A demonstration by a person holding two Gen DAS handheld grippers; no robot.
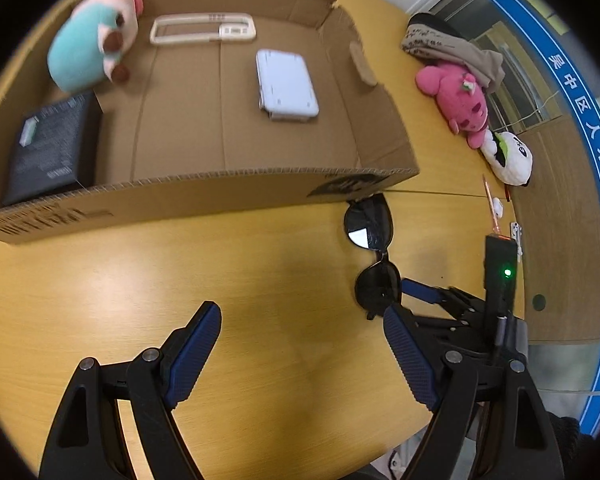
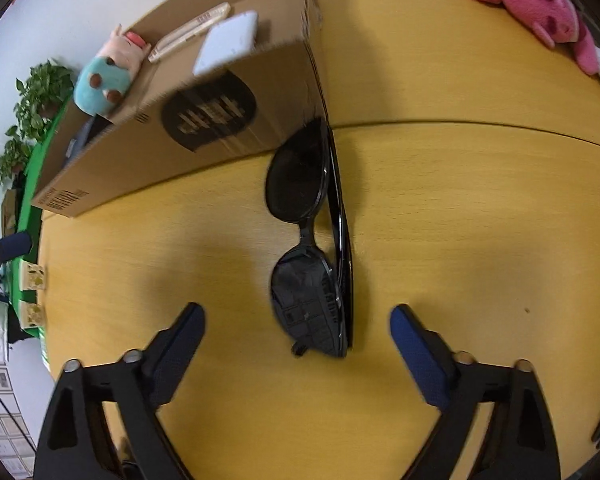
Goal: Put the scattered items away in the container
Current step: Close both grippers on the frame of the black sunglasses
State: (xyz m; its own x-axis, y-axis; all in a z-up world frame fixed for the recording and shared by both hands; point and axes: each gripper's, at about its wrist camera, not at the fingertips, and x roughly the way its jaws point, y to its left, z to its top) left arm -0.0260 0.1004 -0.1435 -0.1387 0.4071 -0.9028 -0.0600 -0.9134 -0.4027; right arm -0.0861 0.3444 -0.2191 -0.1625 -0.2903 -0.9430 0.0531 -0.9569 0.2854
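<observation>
1. Left wrist view: the left gripper point(image 1: 300, 354) hangs wide and empty over bare table point(image 1: 120, 280). The sunglasses point(image 1: 374, 258) lie folded just outside the cardboard box point(image 1: 220, 194), near its front corner. The right gripper point(image 1: 400, 300) sits at their near lens.
2. Right wrist view: the right gripper point(image 2: 298, 354) is wide, its 2 fingers straddling the near lens of the sunglasses point(image 2: 312, 240). Best to advance slightly, close across frame and folded arm, not the lens alone, then lift over the box point(image 2: 180, 136) wall.

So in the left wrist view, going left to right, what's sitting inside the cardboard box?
Black box → teal and pink plush → cream frame → white case, all inside the cardboard box.
</observation>
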